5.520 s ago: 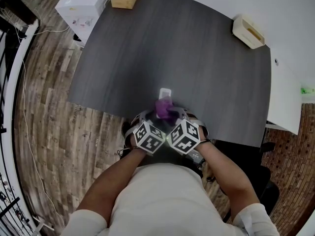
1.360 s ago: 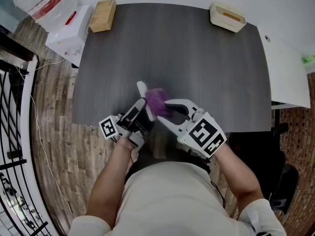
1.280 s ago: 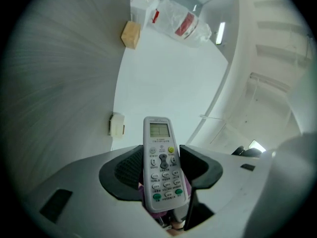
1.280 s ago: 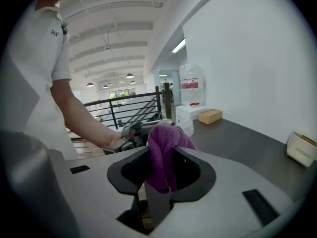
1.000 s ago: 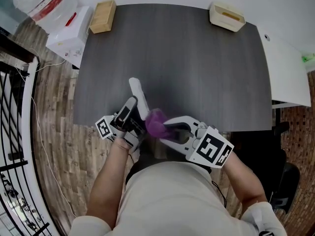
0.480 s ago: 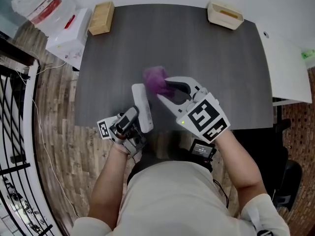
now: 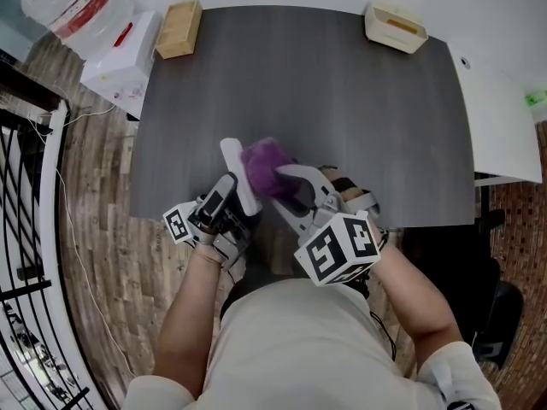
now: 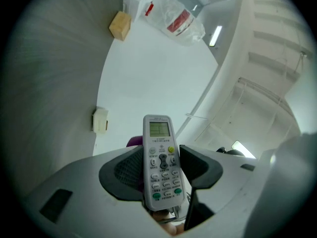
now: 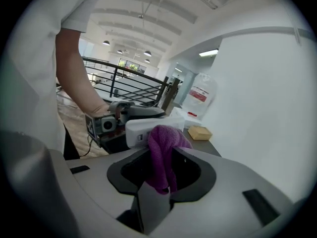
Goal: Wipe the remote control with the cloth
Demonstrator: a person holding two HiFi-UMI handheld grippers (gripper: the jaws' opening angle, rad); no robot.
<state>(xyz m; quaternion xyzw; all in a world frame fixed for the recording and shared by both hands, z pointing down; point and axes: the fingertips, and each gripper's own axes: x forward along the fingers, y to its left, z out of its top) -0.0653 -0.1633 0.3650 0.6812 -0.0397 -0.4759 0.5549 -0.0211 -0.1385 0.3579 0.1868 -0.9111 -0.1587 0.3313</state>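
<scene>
A white box stands off the table's left edge at ten o'clock. A wooden block sits at the far-left corner of the dark table, at eleven o'clock. At the near edge, about seven o'clock, the left gripper is clamped on the lower end of the white remote control, which points toward twelve over the tabletop. The purple cloth lies against the remote's right side, pinched between the jaws of the right gripper at six o'clock. Open tabletop stretches from there to the far edge. A cream tray sits at the far-right corner, at one o'clock. A white counter borders the right edge at three o'clock.
</scene>
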